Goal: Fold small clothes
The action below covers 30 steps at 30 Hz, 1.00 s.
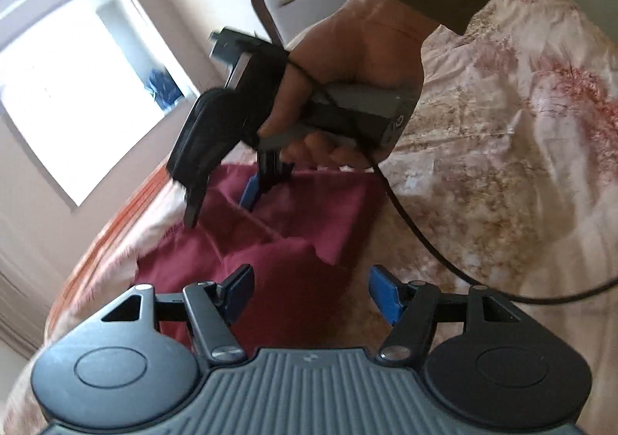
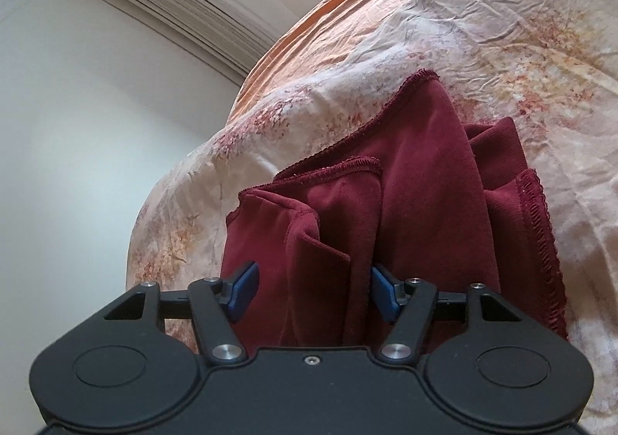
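Both my fingers stand open: left gripper [image 1: 312,294] empty, right gripper [image 2: 312,292] straddling the bunched red cloth [image 2: 417,203] on the bed [image 2: 463,29]. I should pinch one hemmed edge only.

One maroon cloth [image 2: 421,203]; one floral bedspread [image 2: 483,29]; two hand-held grippers: left hand-held gripper [image 1: 313,292], right hand-held gripper [image 2: 313,290].

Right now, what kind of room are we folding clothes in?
Most likely a bedroom. The dark red knit garment lies on a bed covered with a cream floral bedspread, a dark wooden headboard stands behind it, and a bright window sits in the wall beside it.
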Each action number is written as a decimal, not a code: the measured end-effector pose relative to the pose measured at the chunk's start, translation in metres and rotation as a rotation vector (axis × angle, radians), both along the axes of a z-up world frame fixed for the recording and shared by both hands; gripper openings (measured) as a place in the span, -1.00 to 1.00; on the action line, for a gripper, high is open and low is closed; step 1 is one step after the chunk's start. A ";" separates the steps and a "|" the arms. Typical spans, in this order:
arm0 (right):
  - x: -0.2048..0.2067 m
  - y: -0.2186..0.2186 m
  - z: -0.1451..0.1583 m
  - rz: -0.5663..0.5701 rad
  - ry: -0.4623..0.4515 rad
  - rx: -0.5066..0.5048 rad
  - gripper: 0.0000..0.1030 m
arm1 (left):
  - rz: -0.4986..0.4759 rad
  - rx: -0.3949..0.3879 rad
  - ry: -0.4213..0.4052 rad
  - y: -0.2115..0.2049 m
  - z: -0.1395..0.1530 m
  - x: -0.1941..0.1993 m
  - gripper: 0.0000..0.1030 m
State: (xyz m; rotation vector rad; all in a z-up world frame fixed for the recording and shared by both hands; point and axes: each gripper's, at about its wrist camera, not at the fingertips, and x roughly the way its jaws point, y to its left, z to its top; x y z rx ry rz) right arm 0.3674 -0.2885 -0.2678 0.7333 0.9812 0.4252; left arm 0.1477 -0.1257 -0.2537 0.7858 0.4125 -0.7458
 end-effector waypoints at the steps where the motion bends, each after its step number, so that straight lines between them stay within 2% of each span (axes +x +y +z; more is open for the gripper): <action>1: 0.000 0.000 0.000 0.004 0.001 -0.002 0.25 | -0.006 0.012 -0.021 -0.004 -0.003 0.002 0.37; 3: 0.001 -0.001 0.002 0.008 0.001 -0.004 0.15 | -0.014 0.035 -0.046 -0.010 -0.009 0.008 0.35; 4: 0.001 -0.001 0.003 0.009 0.000 -0.012 0.06 | -0.024 0.039 -0.039 -0.012 -0.011 0.010 0.19; 5: 0.001 -0.002 0.003 0.012 0.004 -0.022 -0.10 | -0.029 0.040 -0.022 -0.013 -0.010 0.013 -0.09; 7: 0.001 -0.004 0.003 0.017 0.007 -0.033 -0.38 | -0.026 0.027 0.030 -0.011 -0.008 0.019 -0.39; 10: -0.001 -0.008 0.004 0.019 -0.003 -0.041 -0.62 | 0.011 -0.008 0.086 -0.007 -0.004 0.028 -0.55; 14: -0.007 -0.006 0.011 0.032 -0.035 -0.060 -0.72 | 0.073 -0.092 0.147 0.002 0.010 0.034 -0.61; 18: -0.005 -0.014 0.034 0.041 -0.086 -0.057 -0.72 | 0.103 -0.195 0.136 0.000 0.039 0.034 -0.63; 22: 0.016 -0.029 0.058 0.091 -0.129 -0.090 -0.72 | 0.087 -0.284 0.128 -0.022 0.062 0.042 -0.68; 26: 0.043 -0.043 0.066 0.179 -0.137 -0.167 -0.79 | 0.072 -0.354 0.158 -0.059 0.061 0.055 -0.70; 30: 0.057 -0.065 0.059 0.186 -0.090 -0.186 -0.88 | 0.115 -0.408 0.220 -0.078 0.050 0.065 -0.71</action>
